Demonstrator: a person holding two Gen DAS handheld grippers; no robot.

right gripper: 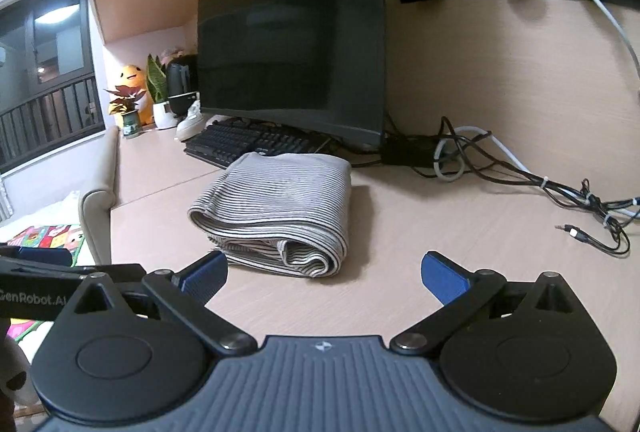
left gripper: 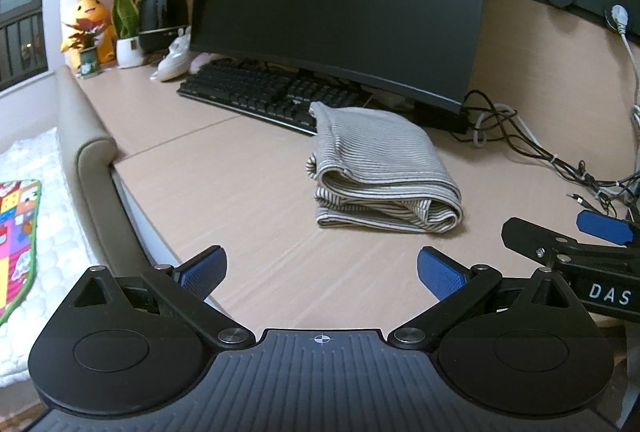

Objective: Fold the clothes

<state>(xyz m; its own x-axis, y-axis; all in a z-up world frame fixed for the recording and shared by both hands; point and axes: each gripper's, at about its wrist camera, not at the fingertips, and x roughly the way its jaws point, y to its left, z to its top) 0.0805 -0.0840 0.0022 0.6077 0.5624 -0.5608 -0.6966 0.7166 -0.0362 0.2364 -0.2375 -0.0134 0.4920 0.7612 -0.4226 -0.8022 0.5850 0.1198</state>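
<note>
A grey striped garment [left gripper: 380,168] lies folded in a thick bundle on the light wooden desk [left gripper: 248,200], just in front of the keyboard. It also shows in the right wrist view [right gripper: 276,208]. My left gripper [left gripper: 322,272] is open and empty, hovering over the desk short of the garment. My right gripper [right gripper: 324,276] is open and empty, close to the bundle's near edge; its left pad [right gripper: 206,274] is almost at the cloth. The right gripper also shows at the right edge of the left wrist view [left gripper: 592,236].
A black monitor [left gripper: 340,4] and keyboard [left gripper: 264,92] stand behind the garment. Tangled cables [right gripper: 520,176] lie at the right. Plants, a plush toy [left gripper: 90,28] and a black appliance sit at the far left. A padded rail [left gripper: 92,152] borders the desk's left edge.
</note>
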